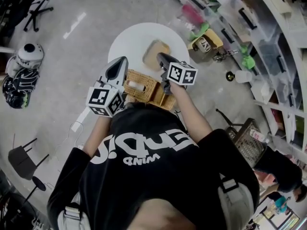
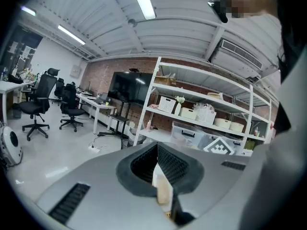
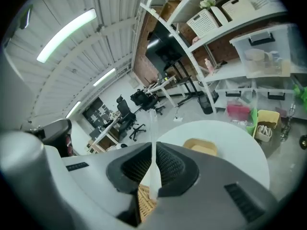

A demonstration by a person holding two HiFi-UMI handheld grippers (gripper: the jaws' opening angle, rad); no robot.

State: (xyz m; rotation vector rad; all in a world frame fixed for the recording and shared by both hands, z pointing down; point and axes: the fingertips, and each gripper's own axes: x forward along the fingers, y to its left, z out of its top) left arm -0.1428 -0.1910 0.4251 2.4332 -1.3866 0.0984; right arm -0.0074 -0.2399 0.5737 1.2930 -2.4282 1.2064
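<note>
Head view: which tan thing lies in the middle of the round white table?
The smooth flat tray, lying alone on the table. The woven basket is nearer the person, between the left gripper and the right gripper.

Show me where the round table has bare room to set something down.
Bare: the left half of the table, between rim and tray, and a narrower band right of the tray. Crowded: the near edge, with the basket, the left gripper shut on a pale piece and the right gripper shut on a white strip.

A tan tray (image 1: 156, 53) rests on the round white table (image 1: 127, 44), perhaps a helmet (image 1: 29, 55) on the floor (image 1: 62, 90).
</note>
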